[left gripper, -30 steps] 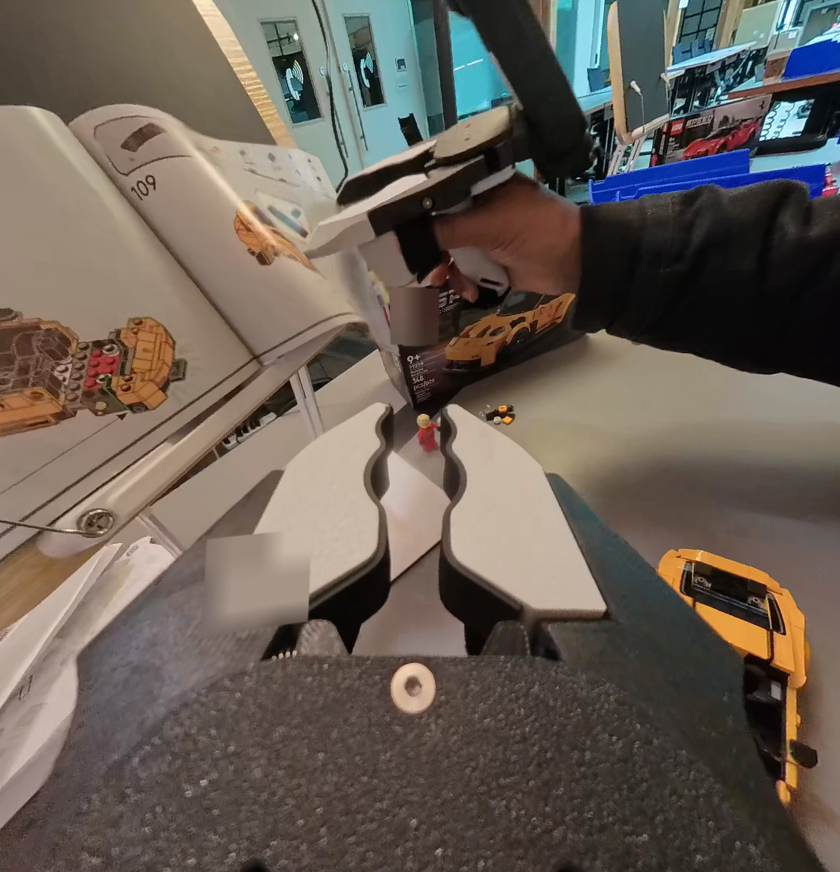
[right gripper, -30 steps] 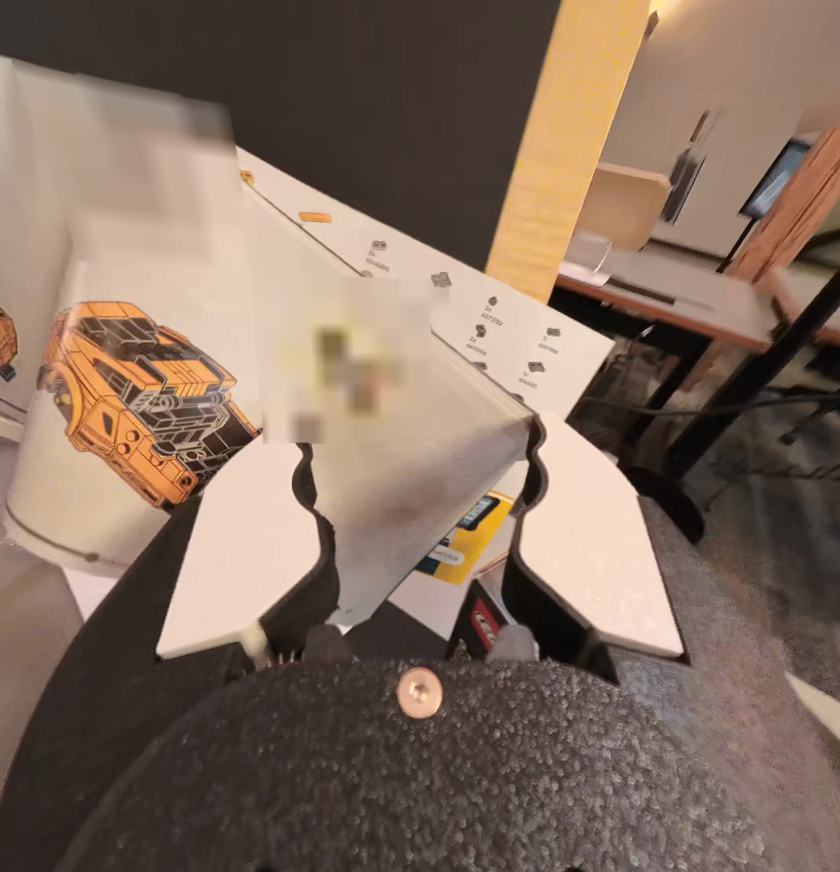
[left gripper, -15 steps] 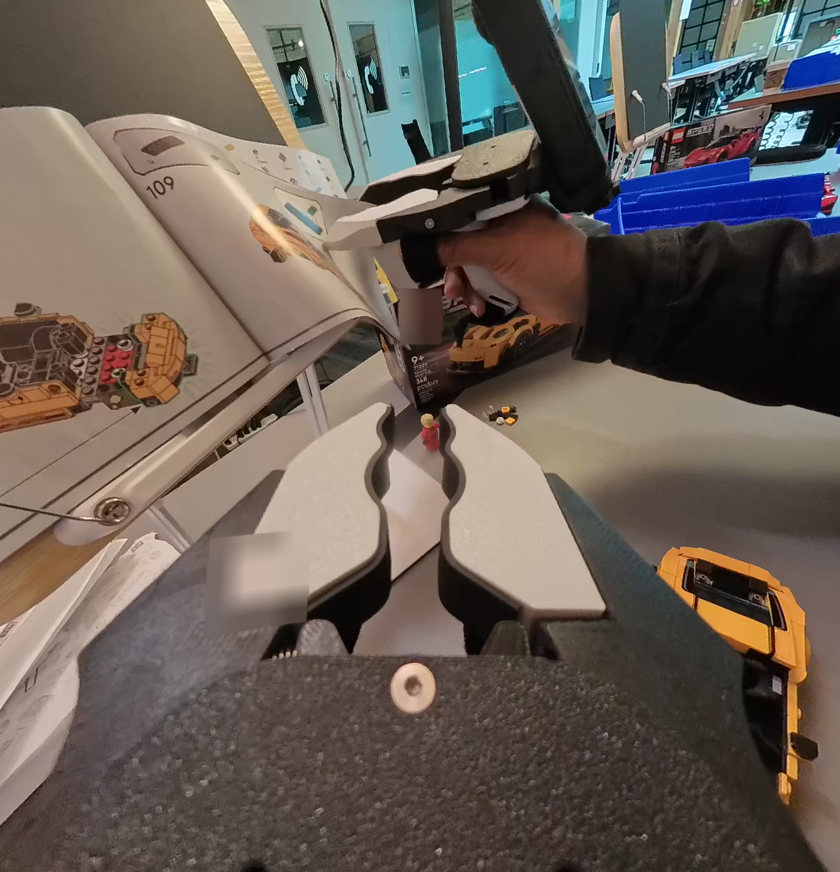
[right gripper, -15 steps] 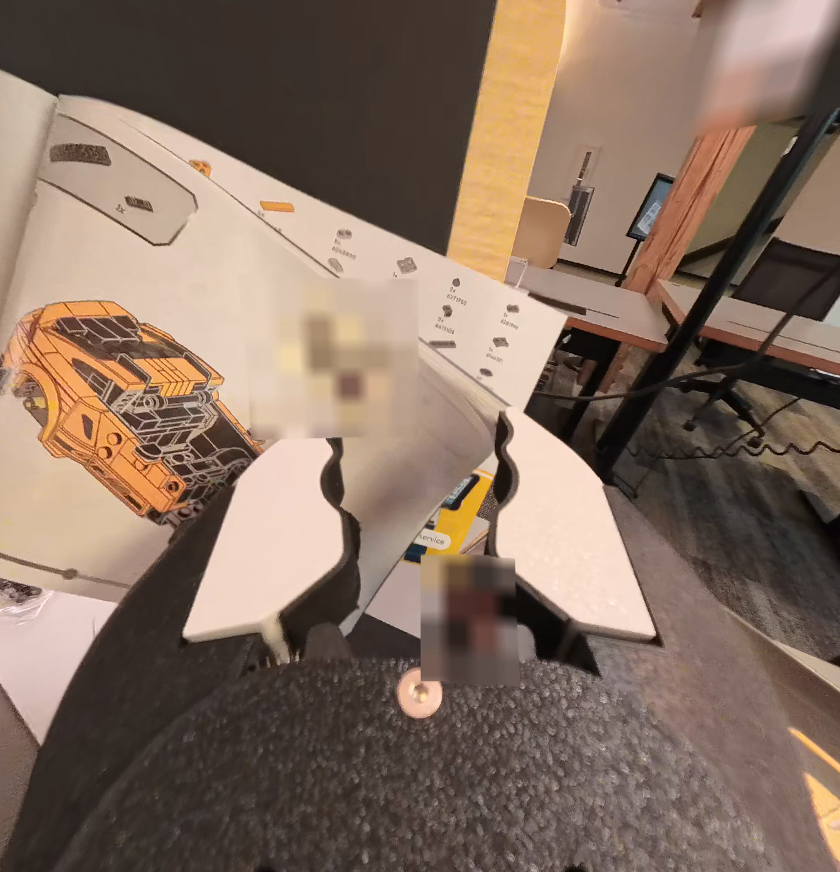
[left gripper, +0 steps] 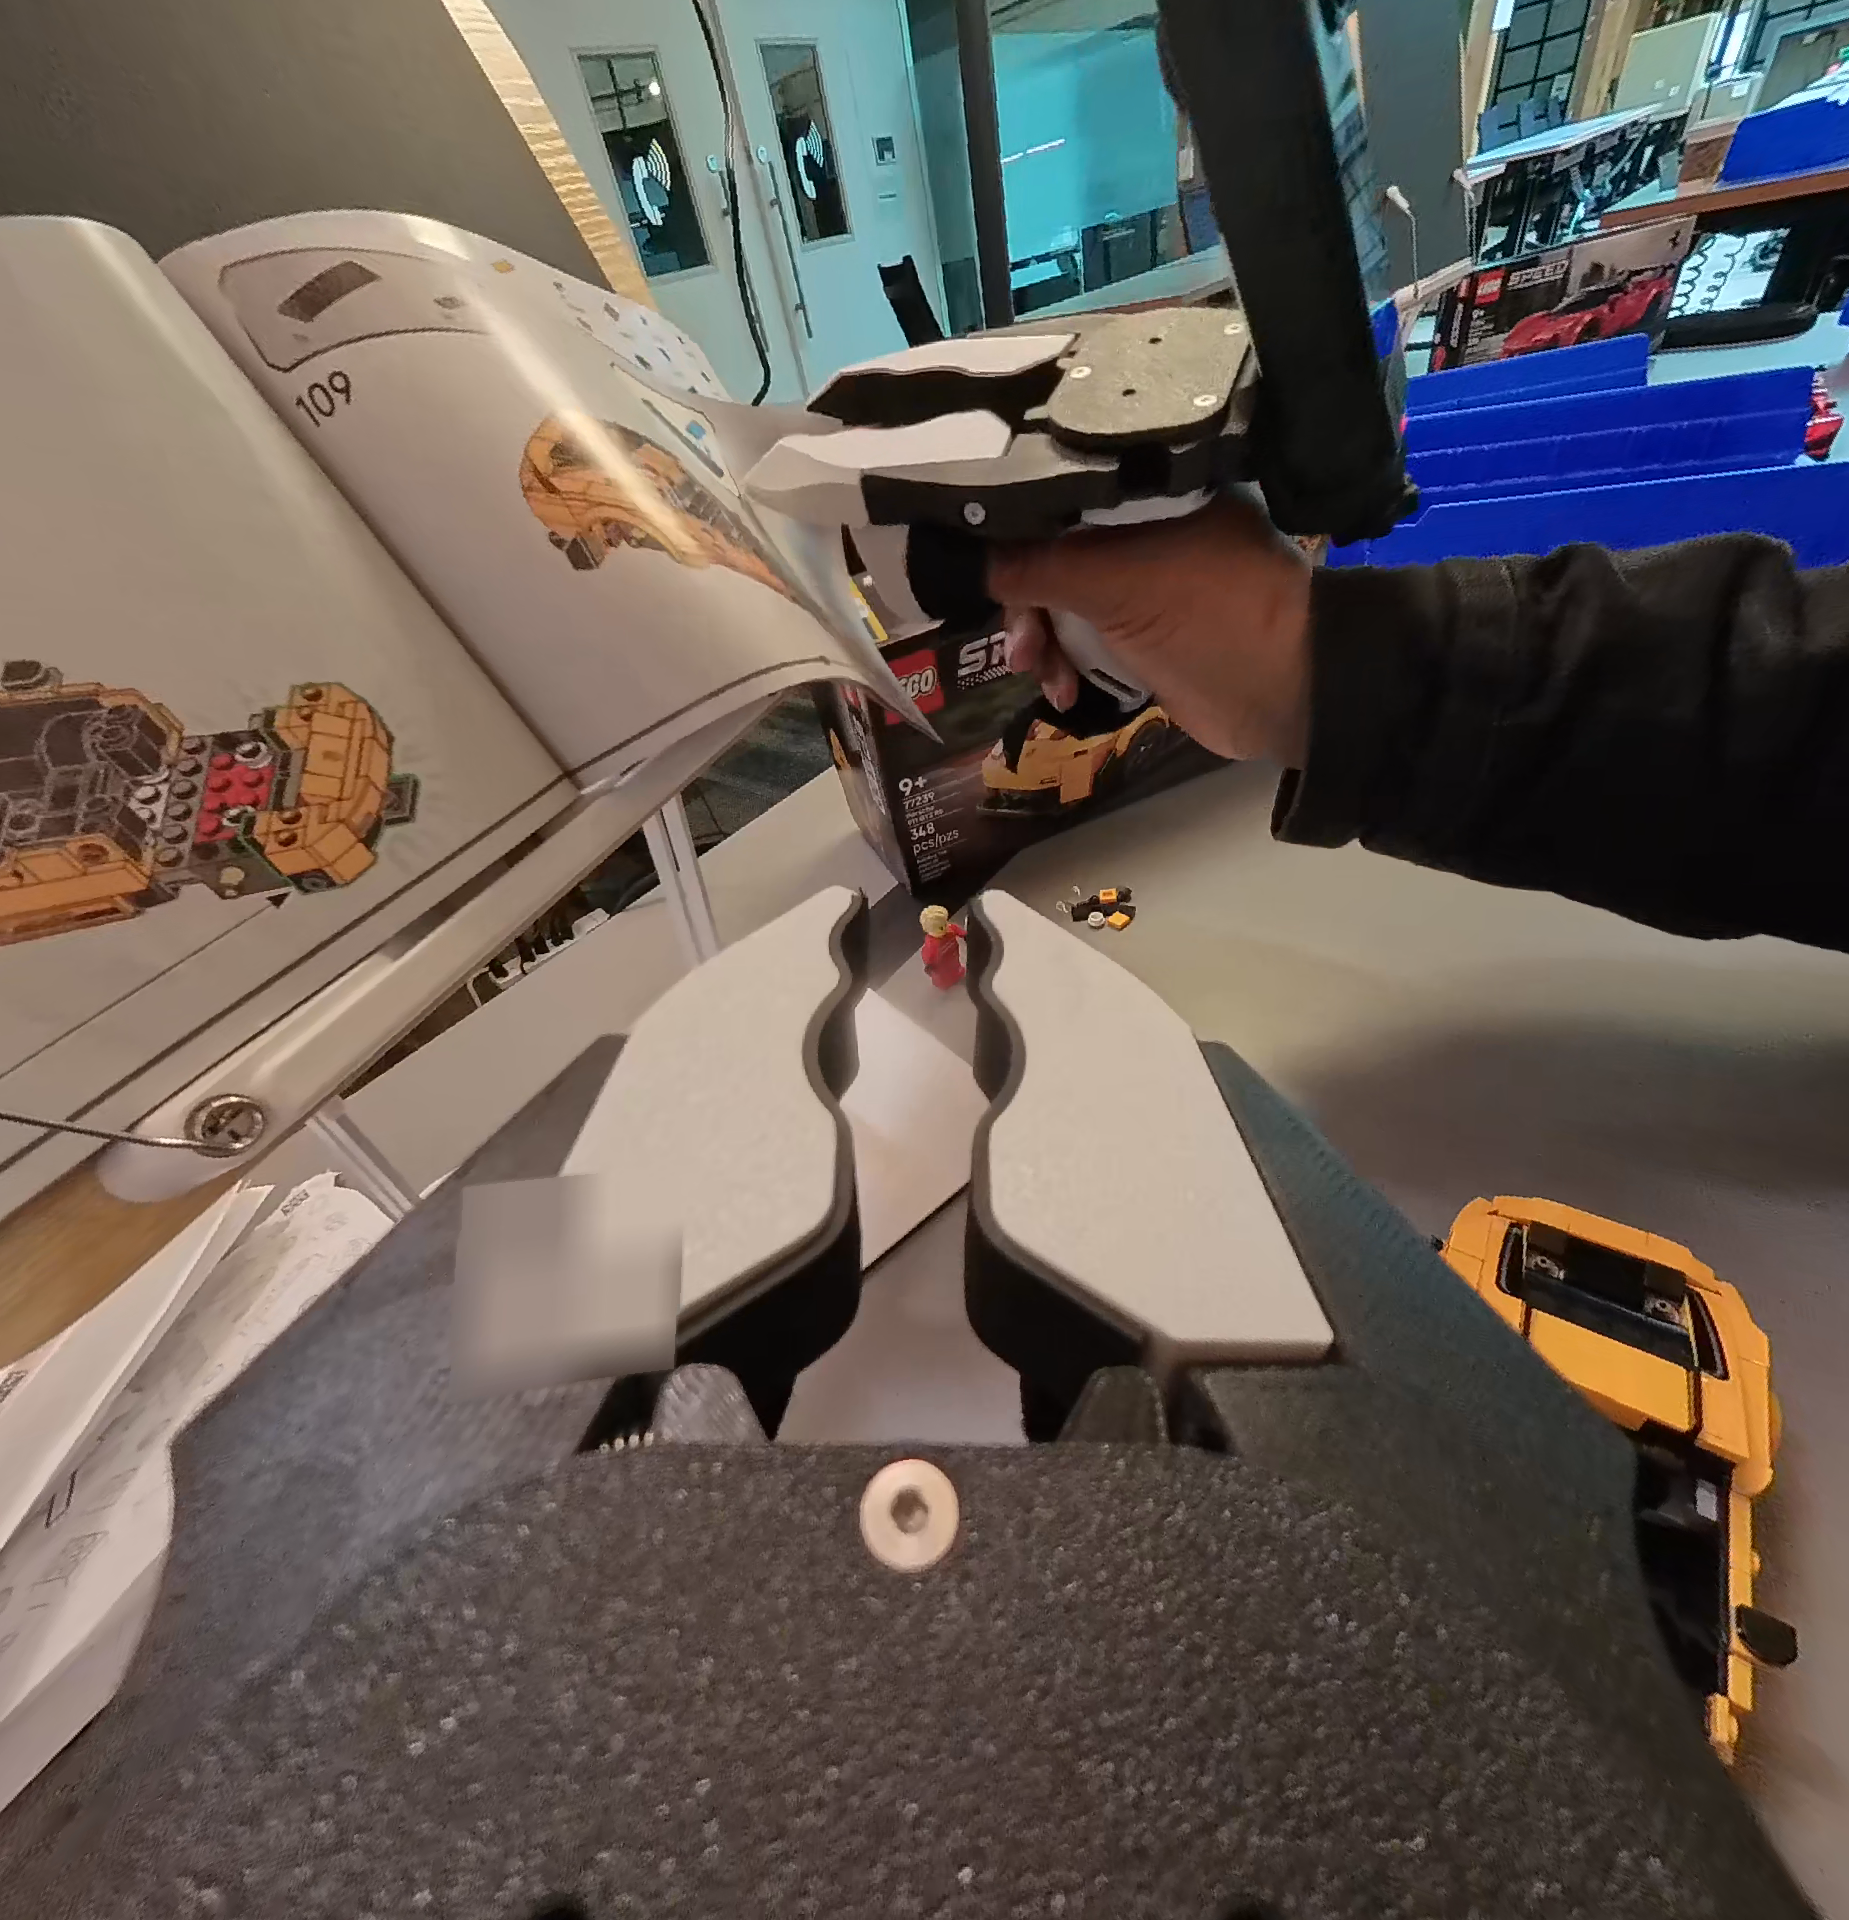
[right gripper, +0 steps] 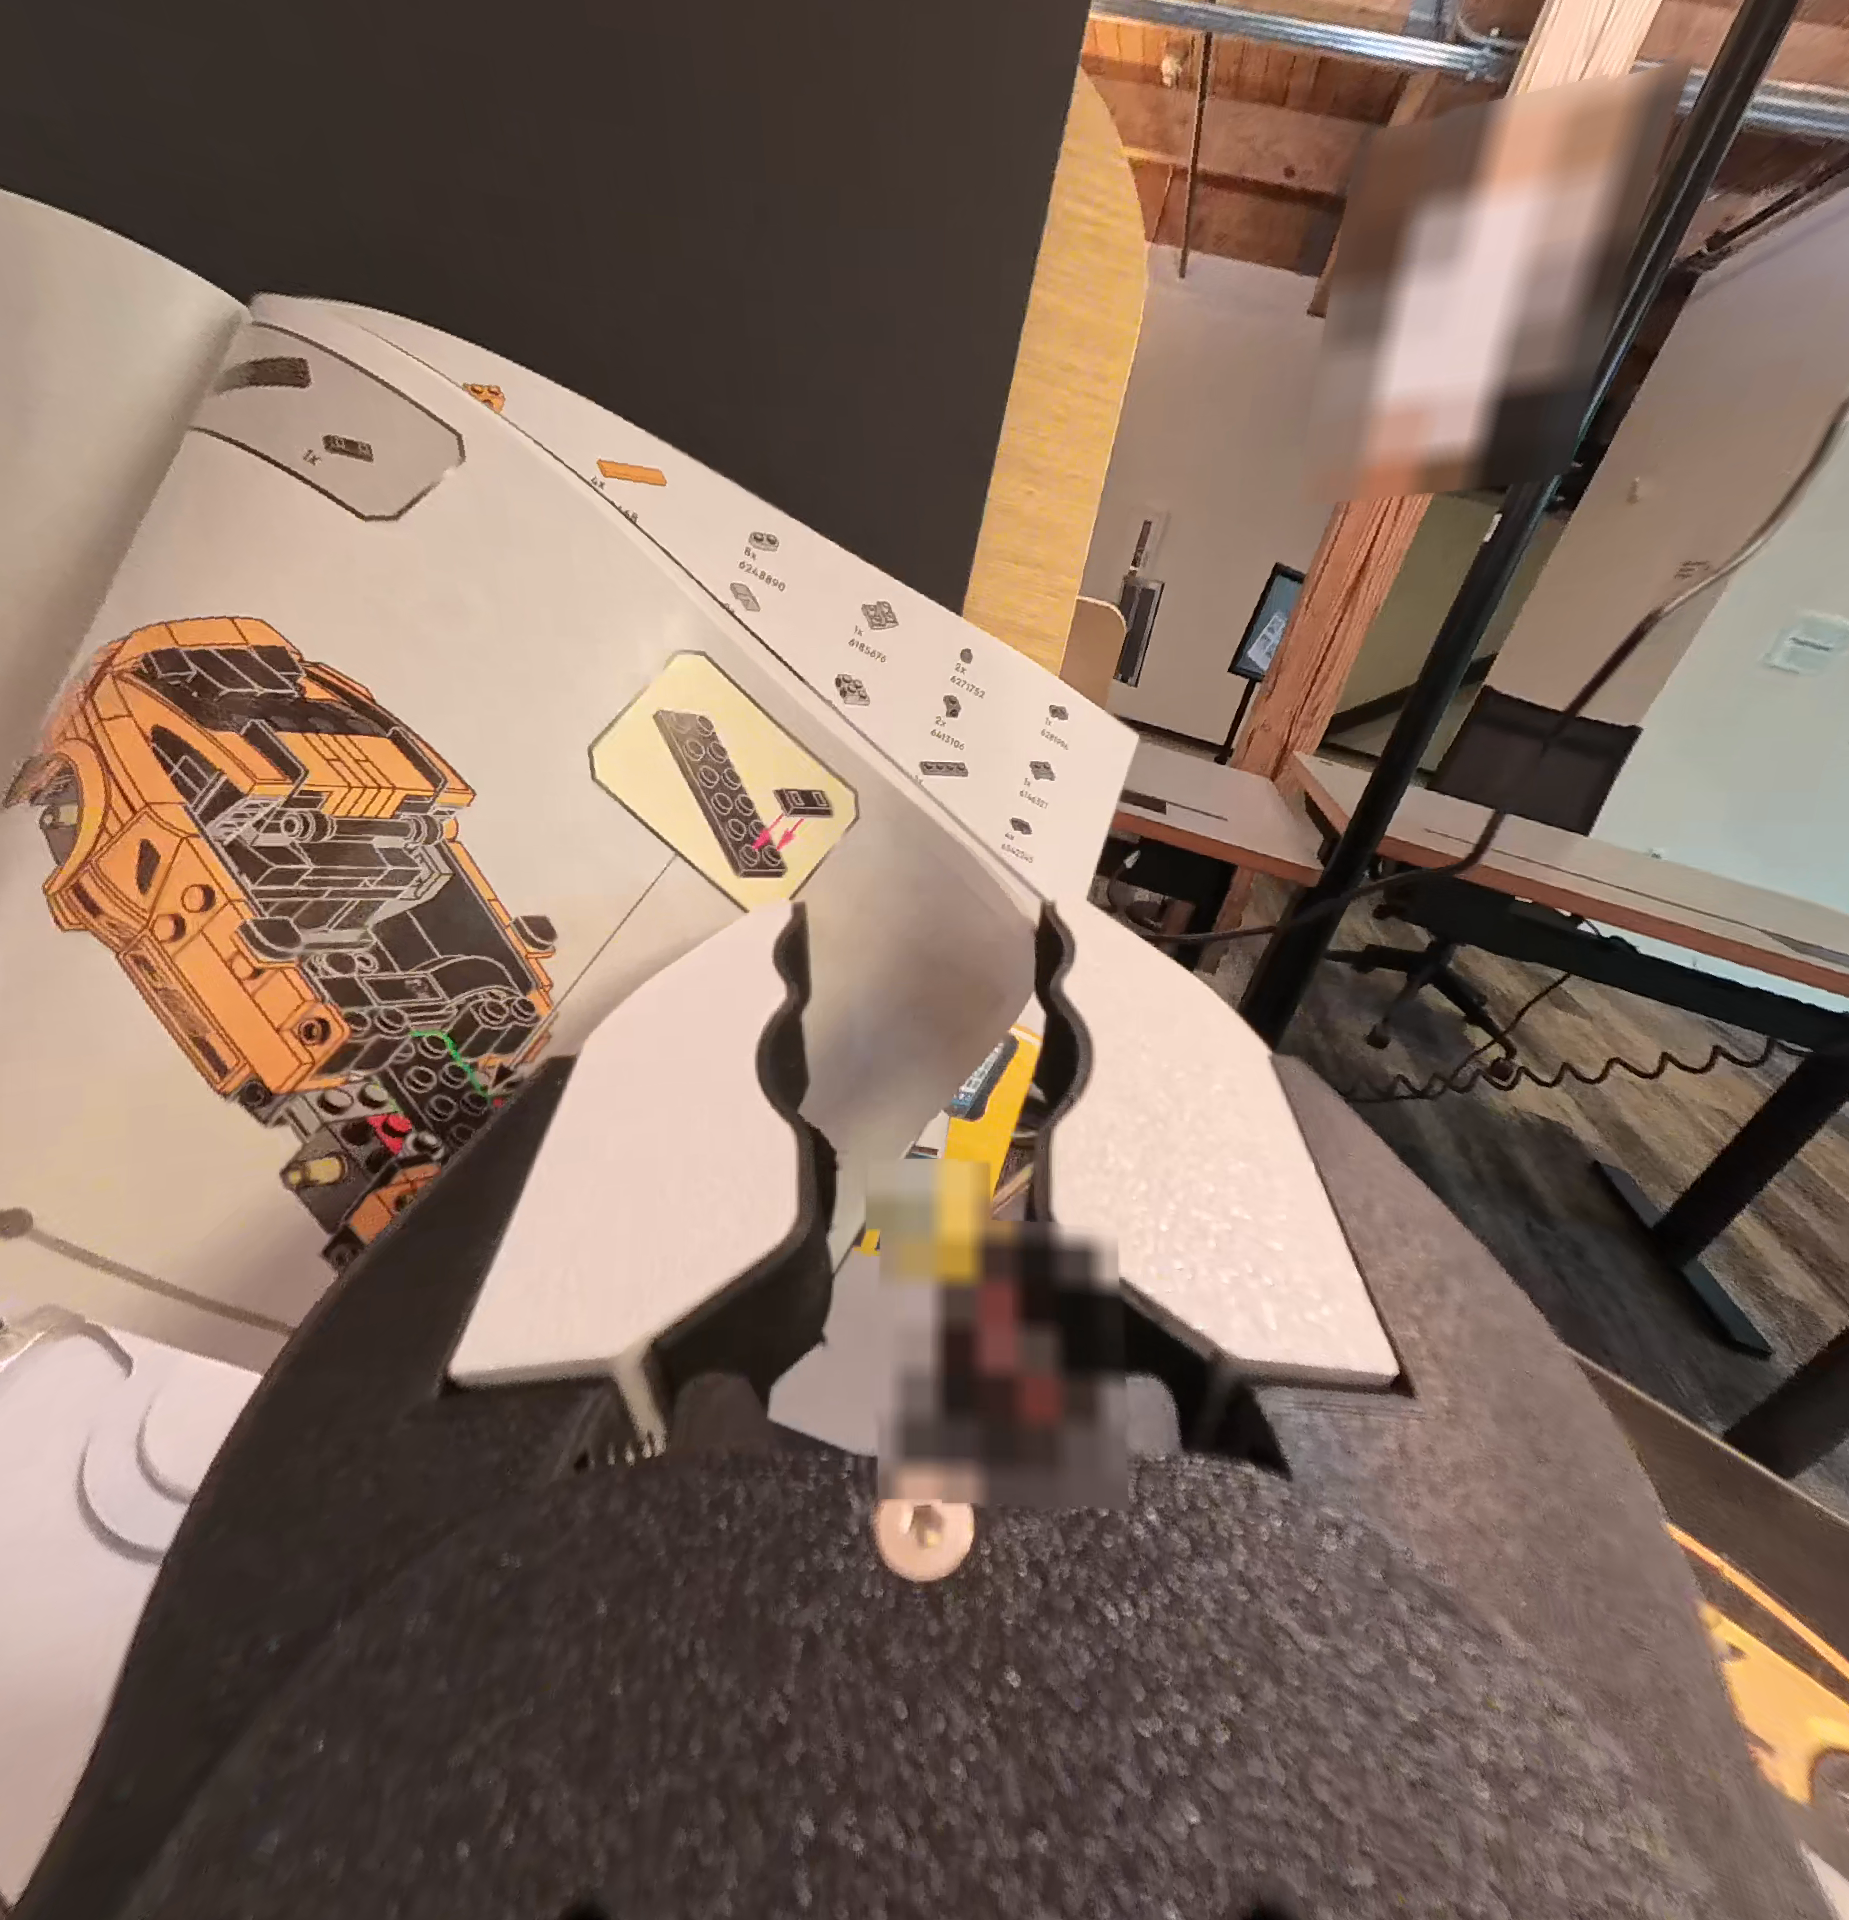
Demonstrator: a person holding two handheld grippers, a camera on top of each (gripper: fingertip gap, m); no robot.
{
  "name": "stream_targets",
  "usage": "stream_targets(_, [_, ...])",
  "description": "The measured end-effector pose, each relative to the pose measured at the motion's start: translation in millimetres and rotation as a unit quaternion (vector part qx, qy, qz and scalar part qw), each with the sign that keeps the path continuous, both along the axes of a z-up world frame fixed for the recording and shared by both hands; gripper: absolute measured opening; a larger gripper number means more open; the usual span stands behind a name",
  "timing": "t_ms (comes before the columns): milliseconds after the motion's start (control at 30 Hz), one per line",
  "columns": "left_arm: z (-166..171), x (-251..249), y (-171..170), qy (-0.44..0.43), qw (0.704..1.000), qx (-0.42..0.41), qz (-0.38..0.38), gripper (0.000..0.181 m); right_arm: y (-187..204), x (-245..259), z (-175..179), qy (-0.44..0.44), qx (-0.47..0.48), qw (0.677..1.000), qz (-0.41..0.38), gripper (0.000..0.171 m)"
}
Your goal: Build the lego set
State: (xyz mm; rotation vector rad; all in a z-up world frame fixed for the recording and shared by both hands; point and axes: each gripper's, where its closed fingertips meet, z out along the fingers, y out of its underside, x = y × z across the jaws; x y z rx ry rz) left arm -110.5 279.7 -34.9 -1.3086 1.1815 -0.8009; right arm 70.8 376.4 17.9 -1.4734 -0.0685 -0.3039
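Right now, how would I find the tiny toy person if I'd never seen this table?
Find the dark set box standing on the grey table. The minifigure stands upright just in front of it: red suit, yellow hair, unlike the small loose pieces lying nearby.

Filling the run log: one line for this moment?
right gripper: lifting instruction booklet page | left gripper: open, empty | yellow car: on table

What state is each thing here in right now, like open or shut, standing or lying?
Instruction booklet: open on a tilted stand.
Booklet page: lifted, curling between the fingers.
Right gripper: open around the page corner.
Left gripper: open, empty.
Red minifigure: standing upright on the table.
Yellow car: resting on the table, partly built.
Set box: standing, closed as far as visible.
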Motion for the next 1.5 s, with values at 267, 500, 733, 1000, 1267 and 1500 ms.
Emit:
stream_targets(267, [-2.0,0.0,-0.1,0.001,1.000,-0.001,0.000,0.017,-14.3,0.1,5.6,-0.029,0.046,0.998,-0.016,0.017])
stream_targets(500, [-3.3,2.0,-1.9,0.003,1.000,0.000,-0.002,0.017,-19.6,-0.1,1.5,-0.050,0.054,0.997,-0.010,0.000])
stream_targets(733, [18.8,12.4,16.4,0.008,0.999,-0.001,0.032,0.030,-33.7,-9.6,8.6,-0.088,0.074,0.993,0.024,0.000])
stream_targets(1000, [29.9,57.7,78.7,0.070,0.989,-0.081,0.106,0.085,-49.3,-41.1,30.8,-0.095,0.083,0.987,0.098,0.000])
stream_targets(1267, [27.5,65.4,100.1,0.112,0.980,-0.005,0.166,0.019,-55.6,-59.6,41.2,-0.096,0.089,0.983,0.126,0.000])
stream_targets(1500, [28.6,49.3,96.5,0.069,0.986,-0.028,0.146,0.003,-58.3,-54.9,40.4,-0.096,0.091,0.983,0.129,0.000])
